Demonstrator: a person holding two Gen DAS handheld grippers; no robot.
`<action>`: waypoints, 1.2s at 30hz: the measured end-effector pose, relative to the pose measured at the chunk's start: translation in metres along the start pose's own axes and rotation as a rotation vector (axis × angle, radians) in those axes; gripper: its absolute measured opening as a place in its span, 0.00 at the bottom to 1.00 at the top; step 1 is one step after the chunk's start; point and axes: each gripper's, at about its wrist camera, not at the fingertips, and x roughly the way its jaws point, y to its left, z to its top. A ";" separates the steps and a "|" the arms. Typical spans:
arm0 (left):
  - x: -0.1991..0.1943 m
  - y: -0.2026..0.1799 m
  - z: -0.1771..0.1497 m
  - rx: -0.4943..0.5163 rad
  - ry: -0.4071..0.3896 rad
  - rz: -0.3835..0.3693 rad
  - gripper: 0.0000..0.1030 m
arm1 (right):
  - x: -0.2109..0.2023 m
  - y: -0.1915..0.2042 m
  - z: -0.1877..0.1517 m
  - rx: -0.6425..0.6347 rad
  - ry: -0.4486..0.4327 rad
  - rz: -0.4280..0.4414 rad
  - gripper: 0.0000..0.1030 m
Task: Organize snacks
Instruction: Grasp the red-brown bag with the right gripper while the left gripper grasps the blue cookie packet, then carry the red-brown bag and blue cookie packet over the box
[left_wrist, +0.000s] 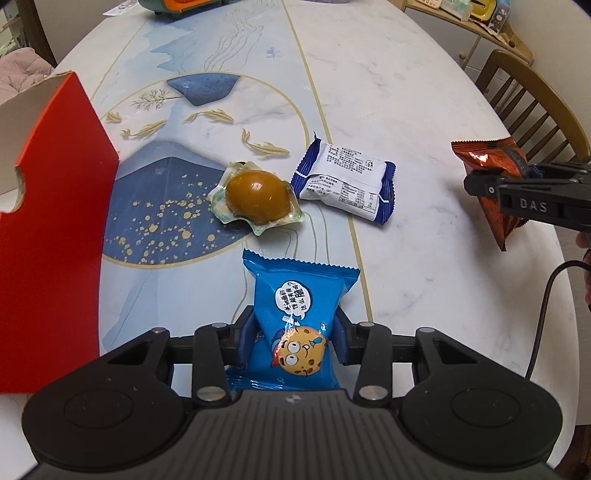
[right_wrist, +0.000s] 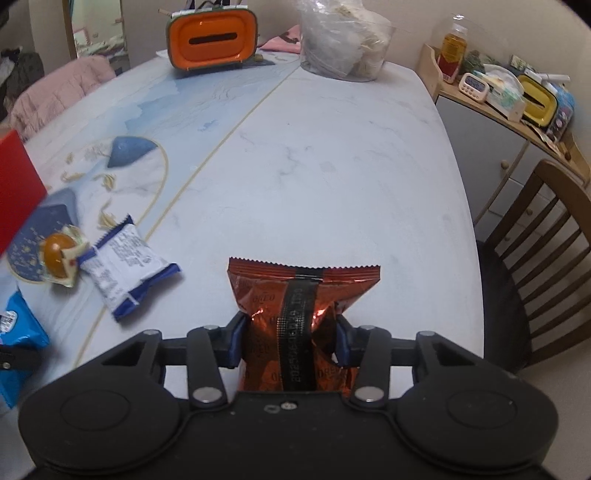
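Above the worktop (left_wrist: 388, 92), the left gripper (left_wrist: 295, 343) clamps the blue cookie packet (left_wrist: 295, 314); the right gripper (right_wrist: 291, 343) clamps the orange packet (right_wrist: 295, 295). The red box (left_wrist: 55, 221) stands just left of the left gripper, nearer that hand.

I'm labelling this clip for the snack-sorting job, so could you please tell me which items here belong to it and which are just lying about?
Belongs to the job:
- blue cookie packet, in the left gripper
- orange foil packet, in the right gripper
- white-and-blue packet
- wrapped egg
- red box

Lying about:
- orange tissue holder
- plastic bag
- wooden chair
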 end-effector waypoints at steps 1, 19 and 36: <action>-0.002 0.001 -0.002 -0.006 0.000 -0.004 0.39 | -0.004 0.000 -0.001 0.004 -0.006 0.005 0.42; -0.089 0.031 -0.014 -0.044 -0.167 -0.068 0.39 | -0.090 0.041 0.002 0.040 -0.085 0.109 0.42; -0.170 0.138 -0.019 -0.154 -0.357 -0.013 0.39 | -0.141 0.125 0.042 0.040 -0.161 0.206 0.42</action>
